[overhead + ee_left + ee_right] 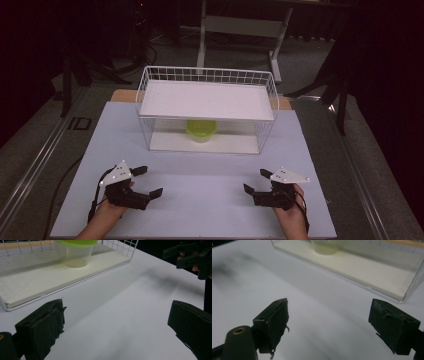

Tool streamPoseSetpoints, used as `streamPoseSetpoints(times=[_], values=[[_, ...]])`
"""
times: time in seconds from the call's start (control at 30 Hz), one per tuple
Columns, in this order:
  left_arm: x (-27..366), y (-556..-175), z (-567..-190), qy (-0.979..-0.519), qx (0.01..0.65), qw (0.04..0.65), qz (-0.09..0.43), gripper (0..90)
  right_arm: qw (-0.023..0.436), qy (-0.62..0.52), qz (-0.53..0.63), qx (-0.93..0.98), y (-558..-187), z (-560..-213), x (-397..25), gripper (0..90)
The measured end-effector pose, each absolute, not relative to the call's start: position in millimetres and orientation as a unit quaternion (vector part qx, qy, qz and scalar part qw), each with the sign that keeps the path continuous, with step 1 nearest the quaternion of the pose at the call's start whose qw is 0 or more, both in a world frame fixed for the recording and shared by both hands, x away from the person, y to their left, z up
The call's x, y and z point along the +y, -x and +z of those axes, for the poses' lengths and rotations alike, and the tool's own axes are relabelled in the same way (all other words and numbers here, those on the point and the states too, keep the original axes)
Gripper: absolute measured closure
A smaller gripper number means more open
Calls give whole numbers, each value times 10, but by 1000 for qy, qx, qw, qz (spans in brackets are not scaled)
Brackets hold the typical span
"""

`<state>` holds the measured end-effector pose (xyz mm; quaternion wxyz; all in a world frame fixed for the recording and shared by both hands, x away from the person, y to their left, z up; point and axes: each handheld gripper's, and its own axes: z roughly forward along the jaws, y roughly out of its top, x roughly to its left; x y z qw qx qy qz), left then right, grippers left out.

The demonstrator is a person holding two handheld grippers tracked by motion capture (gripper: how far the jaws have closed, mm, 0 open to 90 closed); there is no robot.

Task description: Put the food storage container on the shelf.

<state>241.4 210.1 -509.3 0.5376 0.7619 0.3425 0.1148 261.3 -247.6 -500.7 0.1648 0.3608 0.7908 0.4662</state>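
Note:
A white wire rack with two shelves stands at the back of the white table. On its lower shelf sits a clear plastic tub with a green lid. My left gripper rests open near the front left, jaws wide apart, nothing between them. My right gripper rests open near the front right, also holding nothing. The right gripper shows far off in the left gripper view. Both point toward the rack.
The rack's upper shelf is a bare white board. Bare table surface lies between the grippers and the rack. Beyond the table is a dark floor with a desk frame and stand legs.

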Motion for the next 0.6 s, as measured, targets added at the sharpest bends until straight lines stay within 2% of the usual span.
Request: streamPoseSetpoints(times=[0.23,0.6], values=[[2127,-2418,-5170,-767,343,528,123,17,163,-365,448,799,-2676,-5145,-2508,162],[2084,-2427,-5213,-767,348,528,112,17,168,-368,460,790,-2679,-5122,-2500,162]])
